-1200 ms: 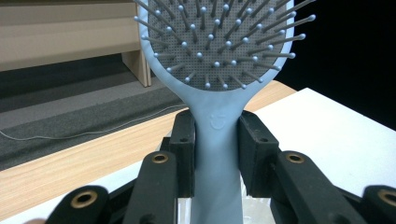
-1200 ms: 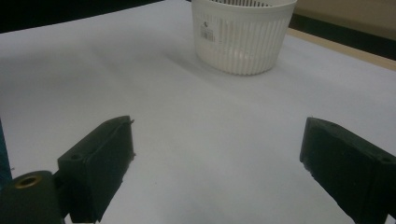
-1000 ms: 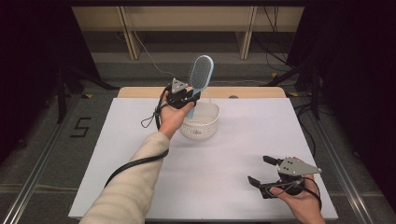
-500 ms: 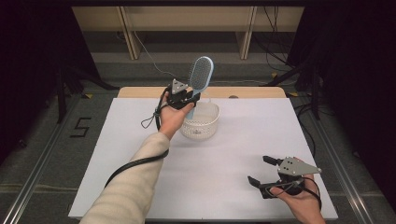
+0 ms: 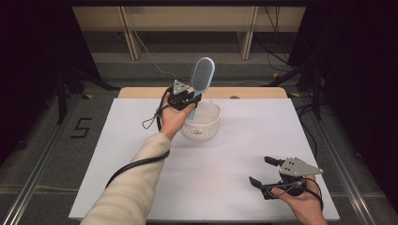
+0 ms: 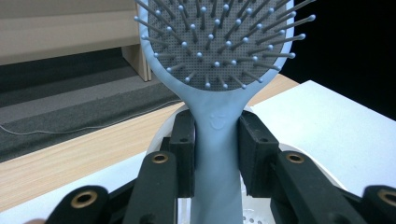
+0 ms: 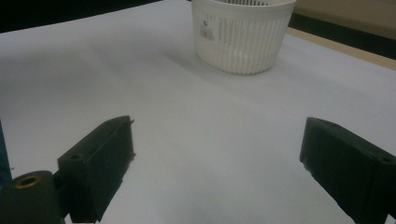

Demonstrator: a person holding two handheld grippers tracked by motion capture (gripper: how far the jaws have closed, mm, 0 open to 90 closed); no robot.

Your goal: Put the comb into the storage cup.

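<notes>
A light blue hairbrush point(image 5: 202, 75) stands upright, its handle clamped in my left gripper point(image 5: 190, 99) above the left rim of a white slotted basket point(image 5: 203, 122). In the left gripper view the black jaws press both sides of the hairbrush handle point(image 6: 215, 140), and the bristled head point(image 6: 219, 42) rises above them. The basket's rim point(image 6: 163, 128) shows behind and below the jaws. My right gripper point(image 5: 262, 171) hovers open near the table's front right, with nothing between its jaws. From the right gripper view the basket point(image 7: 243, 32) stands well ahead on the white table.
The white tabletop point(image 5: 141, 154) spreads around the basket, with a wooden strip point(image 5: 253, 92) along its far edge. A black cable point(image 5: 136, 164) trails from the left gripper along the sleeve. Beyond the table lie dark floor and stand legs point(image 5: 129, 28).
</notes>
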